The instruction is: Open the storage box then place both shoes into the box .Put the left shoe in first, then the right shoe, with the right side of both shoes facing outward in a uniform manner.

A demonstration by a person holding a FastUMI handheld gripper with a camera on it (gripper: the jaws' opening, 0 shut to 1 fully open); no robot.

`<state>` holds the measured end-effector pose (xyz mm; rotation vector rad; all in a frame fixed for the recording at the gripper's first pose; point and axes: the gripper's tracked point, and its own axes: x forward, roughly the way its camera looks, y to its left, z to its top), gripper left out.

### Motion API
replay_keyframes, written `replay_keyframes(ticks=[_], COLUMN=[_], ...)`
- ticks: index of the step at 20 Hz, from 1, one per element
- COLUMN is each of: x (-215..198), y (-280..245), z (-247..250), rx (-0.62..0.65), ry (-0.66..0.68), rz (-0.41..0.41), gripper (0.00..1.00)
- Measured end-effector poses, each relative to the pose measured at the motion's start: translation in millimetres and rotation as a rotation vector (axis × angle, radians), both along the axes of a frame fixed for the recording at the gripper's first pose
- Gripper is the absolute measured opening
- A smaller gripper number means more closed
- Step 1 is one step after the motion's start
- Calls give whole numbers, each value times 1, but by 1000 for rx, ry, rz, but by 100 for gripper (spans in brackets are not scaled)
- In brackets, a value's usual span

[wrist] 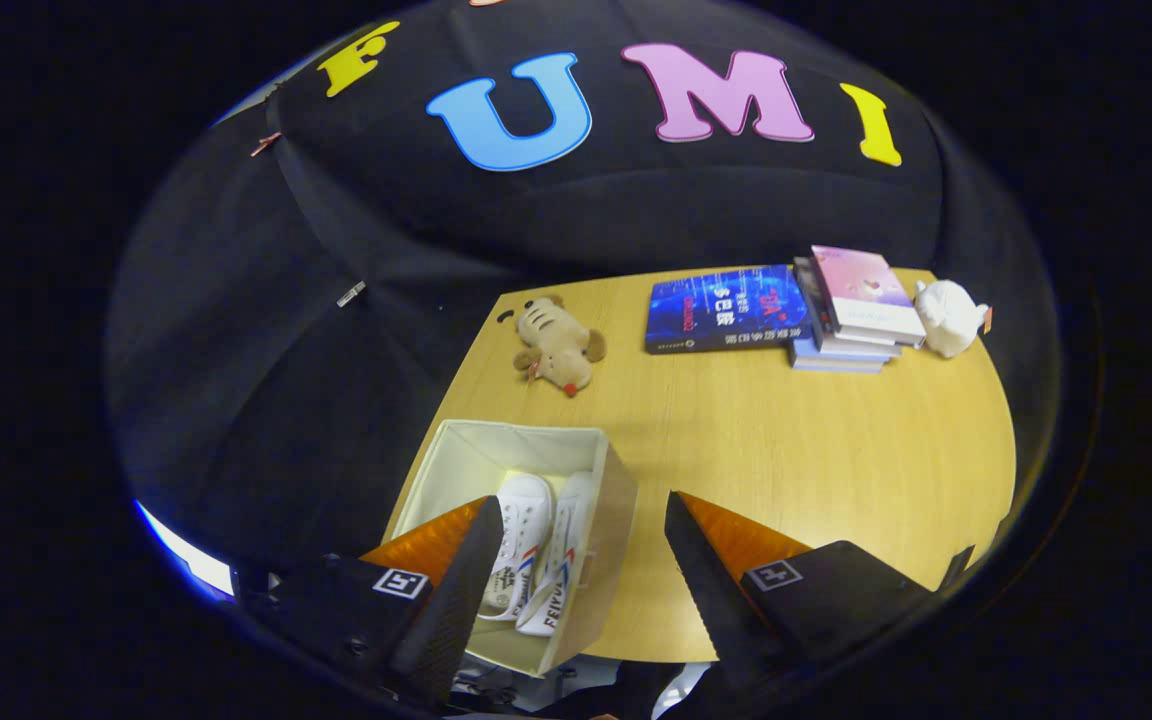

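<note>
On the worktop [786, 450] lie a plush toy [558, 345], a blue book [721, 310], stacked books [856, 310] and a white figurine [948, 316].

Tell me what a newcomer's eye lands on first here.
Probably the open storage box at the table's near corner, with two white shoes side by side inside, partly behind one finger of the open, empty claw. Beyond the fingers lie a plush toy, a blue book and a stack of books.

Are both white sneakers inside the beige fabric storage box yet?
Yes: both white sneakers lie side by side inside the open box; the gripper is open, holding nothing.
</note>
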<state>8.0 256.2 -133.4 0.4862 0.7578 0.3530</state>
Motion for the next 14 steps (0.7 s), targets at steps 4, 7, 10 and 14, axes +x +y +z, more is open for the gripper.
replay_keyframes(ticks=[4,7,10,14], x=[8,11,11,10], y=[-58,-102,-140,-186], z=[17,27,33,37], rx=[-83,-141,-183,-215], ry=[-140,-229,-296,-351], rz=[-53,-85,-111,-153], gripper=[99,99,99,99])
